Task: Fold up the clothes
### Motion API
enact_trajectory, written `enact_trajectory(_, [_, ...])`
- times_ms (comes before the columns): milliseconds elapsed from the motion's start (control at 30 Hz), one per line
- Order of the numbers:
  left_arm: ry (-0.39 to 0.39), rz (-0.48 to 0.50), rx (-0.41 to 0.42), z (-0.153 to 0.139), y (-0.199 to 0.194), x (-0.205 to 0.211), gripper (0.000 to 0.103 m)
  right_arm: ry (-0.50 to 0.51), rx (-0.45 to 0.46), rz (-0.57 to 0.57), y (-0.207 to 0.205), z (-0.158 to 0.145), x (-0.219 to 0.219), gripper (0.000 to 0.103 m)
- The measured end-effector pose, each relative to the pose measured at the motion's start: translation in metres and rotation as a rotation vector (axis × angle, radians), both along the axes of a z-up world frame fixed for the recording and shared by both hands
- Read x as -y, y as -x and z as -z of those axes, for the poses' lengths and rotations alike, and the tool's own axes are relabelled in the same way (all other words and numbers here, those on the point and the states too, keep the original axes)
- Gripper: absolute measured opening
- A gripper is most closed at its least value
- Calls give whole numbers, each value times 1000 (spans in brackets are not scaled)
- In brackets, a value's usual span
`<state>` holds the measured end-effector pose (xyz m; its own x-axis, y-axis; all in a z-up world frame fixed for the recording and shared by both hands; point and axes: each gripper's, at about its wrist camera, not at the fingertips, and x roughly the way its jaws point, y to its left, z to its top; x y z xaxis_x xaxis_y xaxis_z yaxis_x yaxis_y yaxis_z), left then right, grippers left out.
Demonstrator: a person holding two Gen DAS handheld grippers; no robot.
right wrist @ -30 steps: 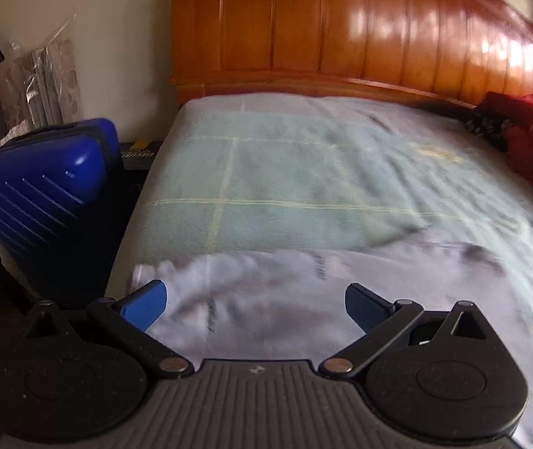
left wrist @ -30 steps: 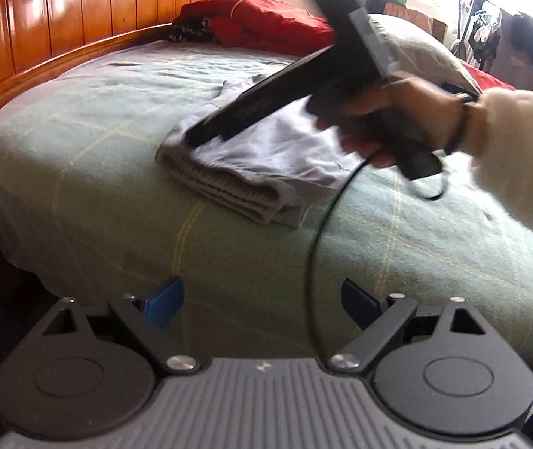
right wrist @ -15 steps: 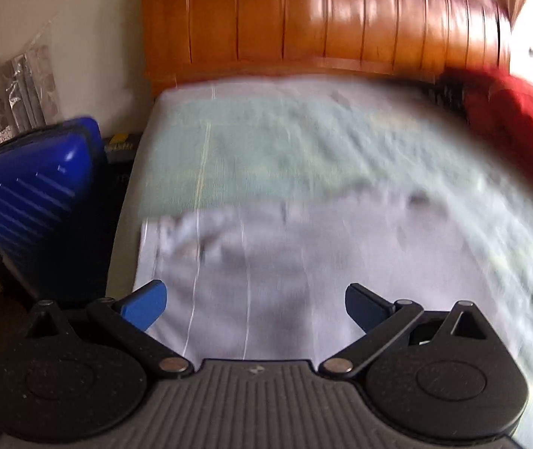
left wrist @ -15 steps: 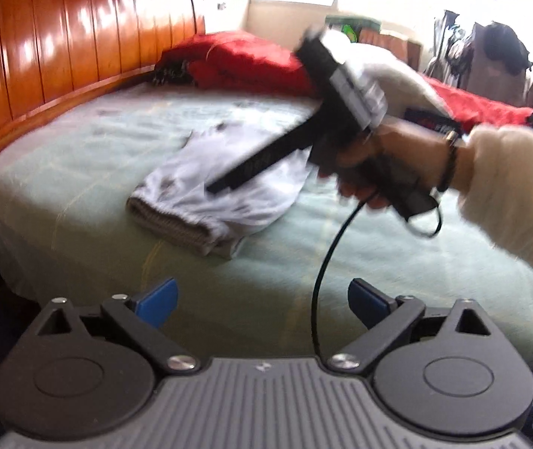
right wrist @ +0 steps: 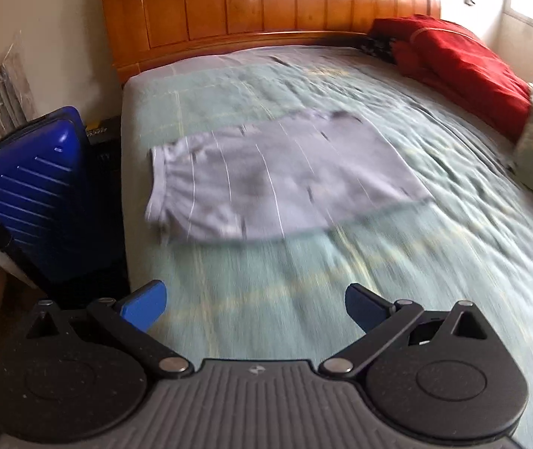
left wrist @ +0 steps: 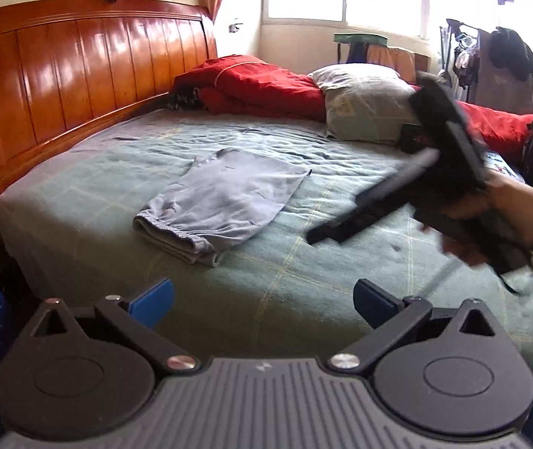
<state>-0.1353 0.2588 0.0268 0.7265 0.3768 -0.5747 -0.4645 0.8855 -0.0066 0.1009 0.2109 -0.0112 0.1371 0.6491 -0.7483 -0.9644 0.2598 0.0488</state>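
A folded pale grey garment (left wrist: 225, 198) lies flat on the green blanket (left wrist: 341, 262) of the bed, with its elastic band toward the bed's left edge. My left gripper (left wrist: 262, 299) hangs back from it over the near edge of the bed; its jaws are opening and nothing is between them. In the left wrist view a hand (left wrist: 490, 205) holds my right gripper (left wrist: 315, 237) in the air to the right of the garment, clear of it. The right wrist view shows that gripper (right wrist: 255, 305) open and empty, with the garment (right wrist: 277, 183) ahead of it, blurred by motion.
A wooden headboard (left wrist: 79, 75) runs along the far left. A red quilt (left wrist: 259, 86) and a pillow (left wrist: 363, 104) lie at the far side of the bed. A blue suitcase (right wrist: 38, 194) stands beside the bed. Clothes hang on a rack (left wrist: 490, 60) at right.
Both grippers have drawn back and risen from the garment, which now looks smaller. The right gripper has swung off the cloth to its right. The garment lies unmoved.
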Motion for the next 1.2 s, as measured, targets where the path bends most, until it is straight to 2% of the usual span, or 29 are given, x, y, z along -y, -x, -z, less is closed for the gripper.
enact_trajectory(200, [22,-23,-11,-1,-11,13,102,-51,-16,58,24,-16,58,103])
enact_trajectory(333, [15,-39,-24,4,-18,27,102,-58,18,79,40,-19,79,103])
enact_trajectory(433, [30,-56,-35,8,-20,31,102,-59,8,95,44,-15,90,103])
enact_trajectory(567, [57,-87,-71,12,-23,30,102,-57,7,113,44,-11,96,103])
enact_trajectory(767, [81,-130,-84,13,-19,25,102,-91,19,140,42,-17,102,103])
enact_trajectory(1200, [96,-119,-74,14,-23,27,102,-121,17,133,46,-22,104,103])
